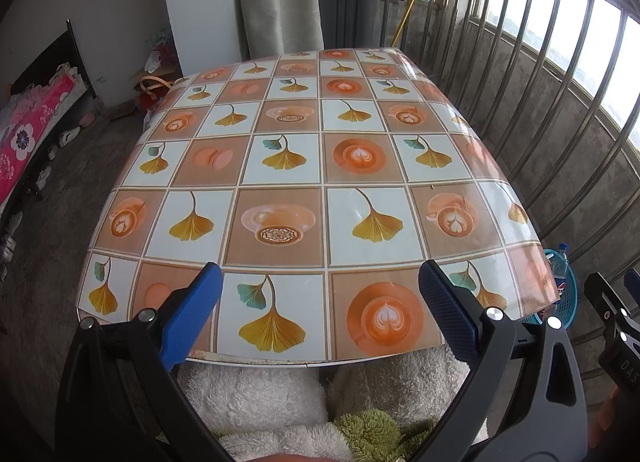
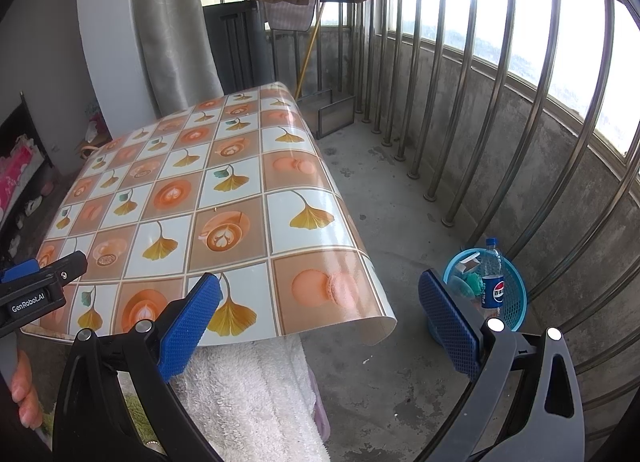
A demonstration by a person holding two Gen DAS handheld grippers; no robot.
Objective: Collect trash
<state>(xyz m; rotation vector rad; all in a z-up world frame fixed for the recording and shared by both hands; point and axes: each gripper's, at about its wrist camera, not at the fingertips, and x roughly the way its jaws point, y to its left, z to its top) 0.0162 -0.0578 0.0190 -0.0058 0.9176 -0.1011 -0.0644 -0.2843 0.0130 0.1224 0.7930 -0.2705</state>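
Blue ribbed pads face each other across a wide gap on both tools, and nothing sits between them. The left gripper (image 1: 320,302) hovers over the near edge of a table (image 1: 280,174) under a glossy cloth printed with ginkgo leaves and coffee cups; no loose item shows on the cloth ahead of its fingers. Beyond its right finger, the cloth's corner hides most of a blue mesh basket (image 1: 566,294), so only a slice of rim and a bottle cap show there. The right gripper (image 2: 320,302) points past the table corner toward the concrete floor; the basket (image 2: 510,294) stands just beyond its right finger (image 2: 448,322), which covers the basket's near side. A Pepsi bottle (image 2: 492,274) stands upright inside, with something teal and a pale scrap beside it, too small to identify. Fluffy white fabric (image 2: 248,390) lies below the fingers, cut off by the frame.
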